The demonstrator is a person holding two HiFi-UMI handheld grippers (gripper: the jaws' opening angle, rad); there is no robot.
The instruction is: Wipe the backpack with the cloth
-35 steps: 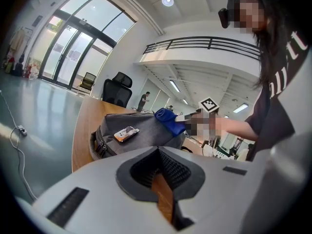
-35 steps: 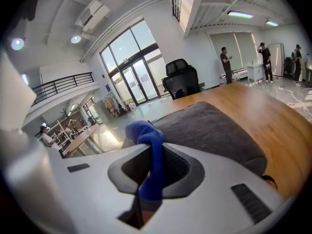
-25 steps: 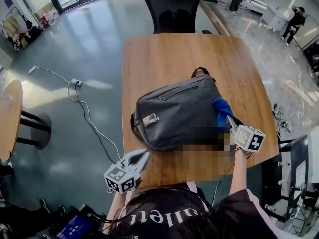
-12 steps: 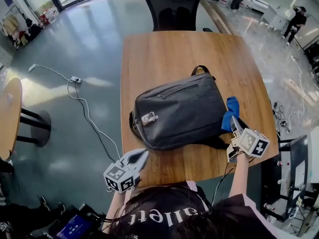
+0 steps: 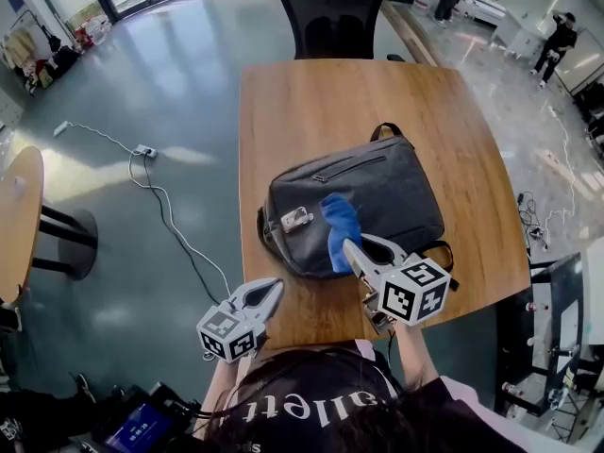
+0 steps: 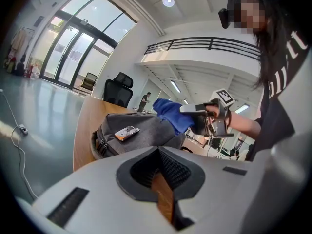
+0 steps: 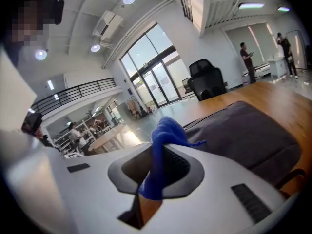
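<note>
Found grey backpack (image 5: 377,192) lying flat on wooden table (image 5: 302,92), on the half nearer the person. Carry handle (image 5: 385,130) toward the far edge, black strap (image 5: 442,251) trailing at the near right corner. Noted a small light tag (image 5: 295,219) on the pack's upper face, near its left end.

Found right gripper (image 5: 349,246) over the near left part of the pack, clamped on a blue cloth (image 5: 340,223). Confirmed in right gripper view: cloth (image 7: 163,143) pinched between both jaws, bunched above them and hanging in a fold below, grey pack fabric (image 7: 243,130) just beyond. Placed cloth just right of the tag, lying against the pack's face in head view. Same reading from left gripper view: cloth (image 6: 170,113) sitting on top of the pack (image 6: 141,130).

Found left gripper (image 5: 272,289) at the table's near left corner, apart from the pack and pointing toward it. Read its jaws in left gripper view as drawn together to a thin slit, nothing held between them.

Beyond the table: black office chair (image 5: 330,12) at the far end, power strip (image 5: 143,153) with white cable on the grey floor to the left, round wooden table (image 5: 17,215) at the far left edge.
</note>
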